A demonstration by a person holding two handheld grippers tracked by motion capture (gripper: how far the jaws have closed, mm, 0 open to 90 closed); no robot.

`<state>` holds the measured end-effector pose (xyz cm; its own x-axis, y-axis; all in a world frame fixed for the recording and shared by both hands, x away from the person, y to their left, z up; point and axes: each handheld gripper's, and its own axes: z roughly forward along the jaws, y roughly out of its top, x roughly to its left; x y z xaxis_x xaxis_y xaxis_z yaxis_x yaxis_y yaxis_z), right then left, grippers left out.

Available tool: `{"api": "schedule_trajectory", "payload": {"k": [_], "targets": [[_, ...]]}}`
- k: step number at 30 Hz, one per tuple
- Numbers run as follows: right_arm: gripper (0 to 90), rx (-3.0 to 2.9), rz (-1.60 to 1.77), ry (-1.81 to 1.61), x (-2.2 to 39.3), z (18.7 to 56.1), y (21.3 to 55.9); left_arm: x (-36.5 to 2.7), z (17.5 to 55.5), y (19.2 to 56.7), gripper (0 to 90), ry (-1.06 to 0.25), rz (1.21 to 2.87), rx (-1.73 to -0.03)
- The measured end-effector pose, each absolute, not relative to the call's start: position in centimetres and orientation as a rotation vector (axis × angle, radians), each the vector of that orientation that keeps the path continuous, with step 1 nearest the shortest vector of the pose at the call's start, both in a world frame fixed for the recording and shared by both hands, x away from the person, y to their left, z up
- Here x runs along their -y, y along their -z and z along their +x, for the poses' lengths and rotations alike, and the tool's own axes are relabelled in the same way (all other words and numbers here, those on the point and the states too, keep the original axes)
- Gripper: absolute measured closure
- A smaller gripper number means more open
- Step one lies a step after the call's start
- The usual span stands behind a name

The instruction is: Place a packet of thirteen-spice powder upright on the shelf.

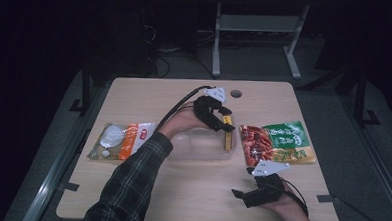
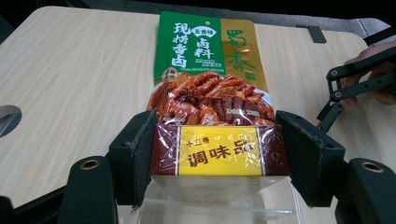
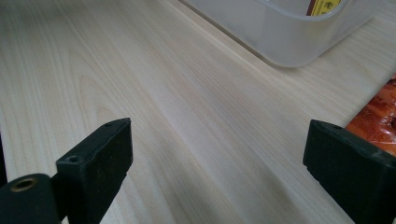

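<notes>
At the left side of the pale wooden table [image 1: 145, 198] lies a flat clear-and-orange plastic pouch with white contents [image 1: 121, 141], well apart from both grippers. To its right, near the table's middle, stands a clear shallow plastic tub [image 1: 197, 146]. The person's left hand [image 1: 183, 121], in a dark plaid sleeve [image 1: 131, 180], reaches over the tub and carries the left gripper [image 1: 222, 122]. Its jaws are clamped on a small brown box wrapped in clear film with a yellow label [image 2: 219, 150], one pad against each short side of the box. In the high view the box hangs upright at the tub's right end; in the left gripper view it sits just above the tub's clear rim.

Just right of the tub lies a flat green-and-red seasoning packet printed with braised meat [image 1: 277, 141], flat on the wood and beside the held box.

Near the table's front right edge, the right hand [image 1: 285, 204] holds the right gripper [image 1: 240, 195] low over bare wood. Its jaws stand wide apart with nothing between them, pointing toward the tub's corner, and the packet's orange edge shows by one jaw.
</notes>
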<state>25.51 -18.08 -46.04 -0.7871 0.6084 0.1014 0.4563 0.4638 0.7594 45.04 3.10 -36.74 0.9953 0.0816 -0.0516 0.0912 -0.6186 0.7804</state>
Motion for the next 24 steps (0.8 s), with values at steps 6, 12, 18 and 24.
{"api": "schedule_trajectory", "payload": {"k": [6, 12, 18, 24], "targets": [[7.8, -2.525, 0.930, -1.226, 18.1, 25.5, 46.0, -2.5, 44.9, 37.2, 31.3, 0.015, 2.256, -0.124], [7.8, -2.523, 0.929, -1.226, 18.1, 25.5, 46.0, -2.6, 44.9, 36.8, 28.2, 0.017, 2.217, -0.139], [7.7, -2.525, 0.939, -1.229, 18.1, 25.5, 46.0, -3.7, 44.5, 35.7, 17.5, -0.003, 2.196, -0.185], [7.6, -2.522, 0.943, -1.226, 18.2, 25.4, 45.9, -5.7, 43.6, 34.9, 15.6, -0.015, 2.185, -0.233]]}}
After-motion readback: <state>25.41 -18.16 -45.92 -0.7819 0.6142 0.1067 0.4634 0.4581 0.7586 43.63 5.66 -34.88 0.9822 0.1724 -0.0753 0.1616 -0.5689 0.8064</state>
